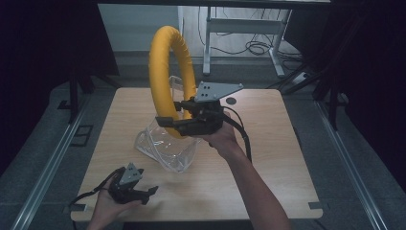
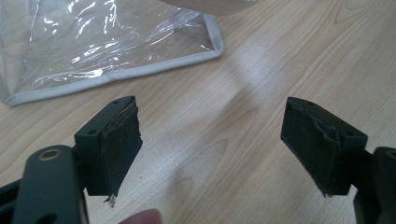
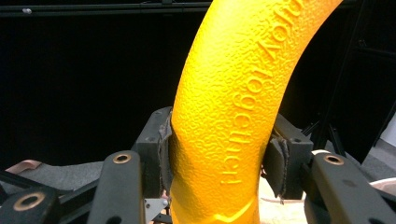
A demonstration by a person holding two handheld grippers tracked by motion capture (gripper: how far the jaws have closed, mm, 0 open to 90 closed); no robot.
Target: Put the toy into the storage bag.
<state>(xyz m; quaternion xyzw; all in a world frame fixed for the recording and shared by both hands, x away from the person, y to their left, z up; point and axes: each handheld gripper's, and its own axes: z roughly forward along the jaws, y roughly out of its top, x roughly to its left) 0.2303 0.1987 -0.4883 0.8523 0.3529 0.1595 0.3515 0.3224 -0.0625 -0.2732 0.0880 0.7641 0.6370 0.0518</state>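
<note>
Yellow ring [image 1: 168, 72] held upright, pinched by right tongs [image 1: 178, 120] directly above clear bag [image 1: 165, 146]; left tongs [image 1: 146, 194] spread, idle on worktop [image 1: 268, 158].

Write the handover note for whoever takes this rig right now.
Right gripper: shut on the yellow ring, holding it upright above the clear plastic bag.
Left gripper: open, holding nothing, low over the table near its front edge, beside the bag.
Done: ring gripped and lifted.
Left: probably bagging the ring; the left gripper could hold the bag's mouth open.
</note>
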